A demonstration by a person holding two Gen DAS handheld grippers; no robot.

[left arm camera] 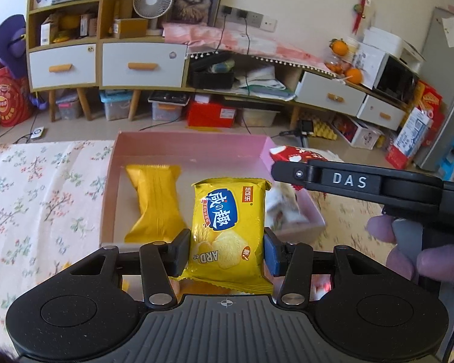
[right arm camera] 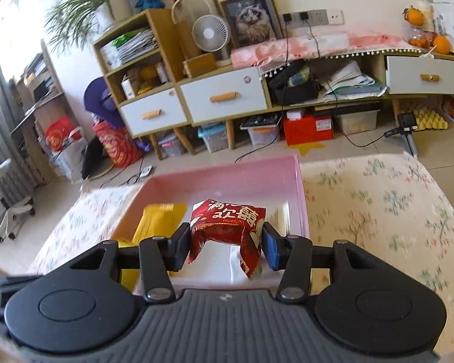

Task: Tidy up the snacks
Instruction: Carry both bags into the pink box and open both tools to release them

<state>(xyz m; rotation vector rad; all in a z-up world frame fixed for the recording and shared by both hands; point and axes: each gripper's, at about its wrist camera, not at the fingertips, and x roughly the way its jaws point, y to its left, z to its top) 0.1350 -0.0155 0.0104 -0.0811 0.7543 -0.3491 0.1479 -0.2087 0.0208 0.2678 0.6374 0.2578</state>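
**Two snack packets held over the pink box**

Pinched between the fingers of the left gripper (left arm camera: 226, 252), a yellow cracker packet (left arm camera: 229, 230) is hanging upright over the near edge of the pink box (left arm camera: 193, 145). Beyond it, a gold-wrapped snack (left arm camera: 154, 202) is lying on the box floor toward the left wall. Squeezed in the fingers of the right gripper (right arm camera: 226, 246), a crumpled red packet (right arm camera: 227, 227) is sitting above the same box, nearer its right wall. Underneath, the box is resting on a floral cloth (left arm camera: 39, 187) covering the table, its far edge facing a cabinet (left arm camera: 106, 60).
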